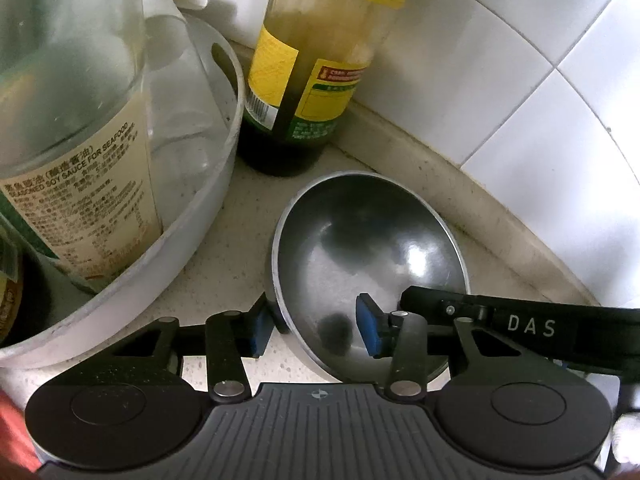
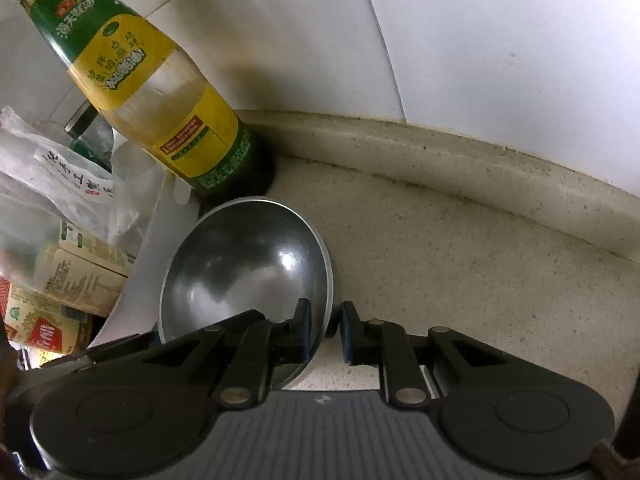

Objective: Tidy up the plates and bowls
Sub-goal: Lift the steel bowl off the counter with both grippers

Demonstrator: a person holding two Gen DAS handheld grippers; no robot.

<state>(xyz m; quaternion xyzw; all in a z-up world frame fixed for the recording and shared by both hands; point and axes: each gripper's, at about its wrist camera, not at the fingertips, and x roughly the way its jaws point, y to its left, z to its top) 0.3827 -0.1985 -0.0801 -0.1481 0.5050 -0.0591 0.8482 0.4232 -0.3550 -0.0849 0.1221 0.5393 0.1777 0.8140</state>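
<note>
We have the steel bowl [image 1: 368,264] on the speckled counter [image 1: 224,256], open side up, and both grippers straddle its rim from opposite sides; that is the relation the coming move turns on. The left gripper [image 1: 316,328] has one blue pad outside the near-left wall and the other inside the bowl; its jaws look fairly wide, yet they stand at their narrowest, so we judge them pinching the rim, though the outer pad's contact is partly hidden. The right gripper [image 2: 326,332] has its left pad inside the bowl [image 2: 244,268] and its right pad outside, the near-right rim between them; a sliver of gap shows beside the outer pad, but we judge these jaws likewise clamped on the rim.

Being round, the bowl has no long axis; its mouth points upward and tips slightly toward us. It lies ahead of both sets of jaws, neither hand nearer. Beyond it, close, stands the yellow-labelled bottle [image 1: 312,72]; left of the jaws, near, sits the white tub [image 1: 192,216]; a lift should go straight up, we judge.
</note>
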